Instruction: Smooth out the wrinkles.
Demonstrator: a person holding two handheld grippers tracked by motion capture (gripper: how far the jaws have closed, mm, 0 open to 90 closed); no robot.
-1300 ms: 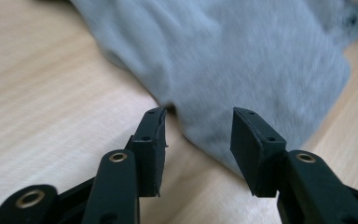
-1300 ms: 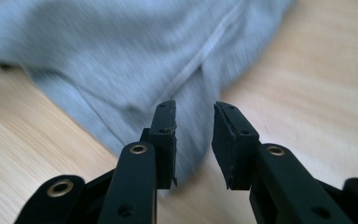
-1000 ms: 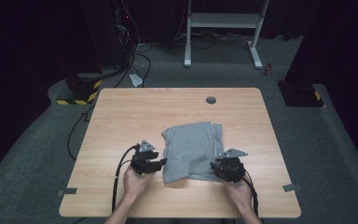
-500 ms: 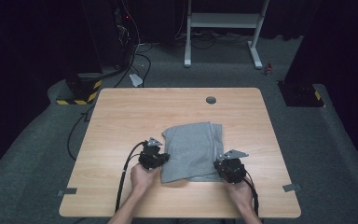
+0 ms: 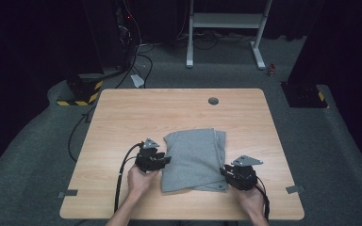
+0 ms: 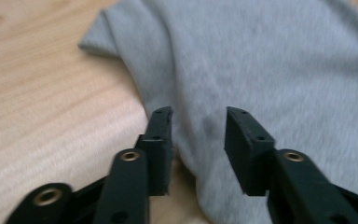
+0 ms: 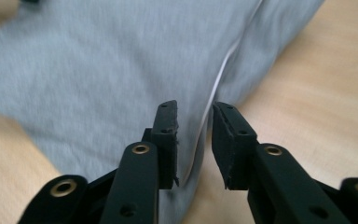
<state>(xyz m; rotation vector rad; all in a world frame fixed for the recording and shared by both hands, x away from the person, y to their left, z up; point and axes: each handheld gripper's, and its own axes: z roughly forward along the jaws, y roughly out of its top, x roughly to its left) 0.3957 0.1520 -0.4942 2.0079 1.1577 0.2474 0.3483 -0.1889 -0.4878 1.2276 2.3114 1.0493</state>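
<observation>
On the wooden table [image 5: 122, 117] lies a folded grey cloth [image 5: 193, 157], a little nearer to the person than the round cable hole [image 5: 213, 100] in the table top, and slightly to the person's left of that hole. No box, bowl or other container stands on the table; the cloth lies direct on the wood.

The left gripper [image 5: 166, 160] is at the left edge of the cloth, about halfway along it. In the left gripper view its jaws stand apart, released, with the edge of the grey cloth [image 6: 270, 65] between and under them (one jaw is over the bare wood, the other over the fabric). Nothing is pinched there.

The right gripper [image 5: 224, 172] is at the near right corner of the cloth. In the right gripper view the jaws are spread only a little, and the layered edge of the cloth [image 7: 98, 74] runs into the narrow gap between them. They are not clenched on it; a gap shows on both sides of the edge.

Compared with one second ago, the left gripper has moved forward and inward, from beside the cloth to its left edge. The right gripper has moved back toward the person, along the right side of the cloth down to the near corner. The cloth itself keeps the same place and the same shape.
</observation>
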